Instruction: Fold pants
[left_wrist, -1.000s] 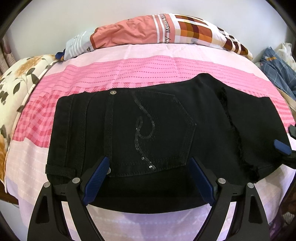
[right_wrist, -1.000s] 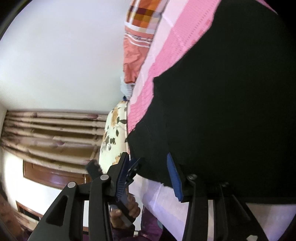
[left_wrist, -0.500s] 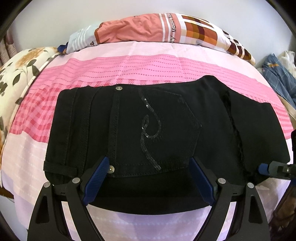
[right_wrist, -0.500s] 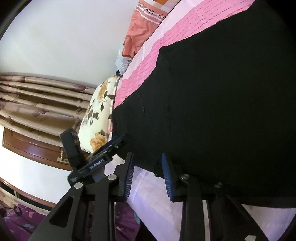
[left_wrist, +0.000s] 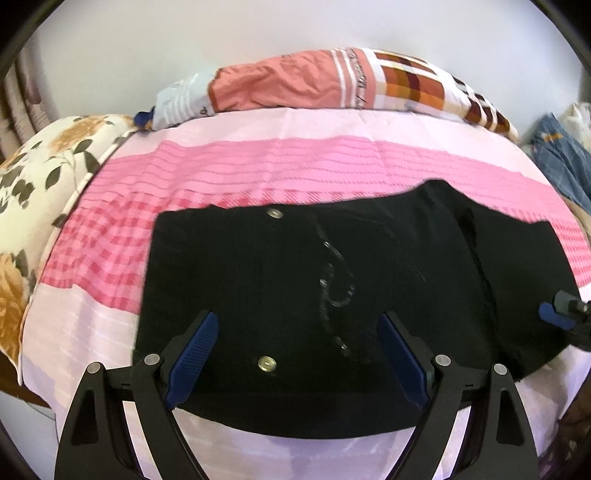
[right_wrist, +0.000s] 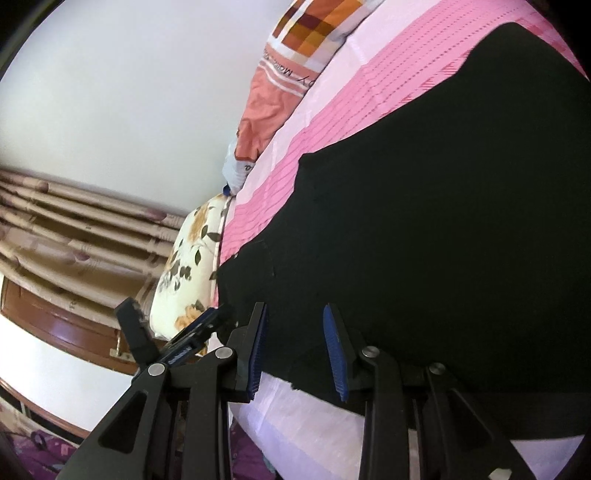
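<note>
The black pants (left_wrist: 332, 280) lie folded into a compact block on the pink-striped bedsheet (left_wrist: 258, 166), filling the middle and 3 o'clock part of the left wrist view. A back pocket with a curling sequin swirl (left_wrist: 334, 291) faces up, with one metal rivet (left_wrist: 275, 213) toward 12 o'clock of it and another (left_wrist: 266, 363) toward 6 o'clock.

The left gripper (left_wrist: 299, 347) hangs above the near edge of the pants with its blue pads spread wide — nothing is caught between them, and the cloth below looks flat and untouched.

The right gripper (right_wrist: 297, 347) sits at the corner of the pants at the bed's edge; in the left wrist view it shows at 3 o'clock (left_wrist: 557, 314). Its jaws have just been closing and now stand fairly narrow, yet a clear gap remains. The hem corner lies between the pads, which do not visibly press on it.

At 12 o'clock a salmon and checked pillow (left_wrist: 332, 85) rests against the white wall (left_wrist: 184, 44). A floral pillow (left_wrist: 40, 177) lies at 9 o'clock, and blue checked clothing (left_wrist: 565, 155) is heaped at 2 o'clock. In the right wrist view, beige curtains (right_wrist: 74, 229) hang at 9 o'clock.
</note>
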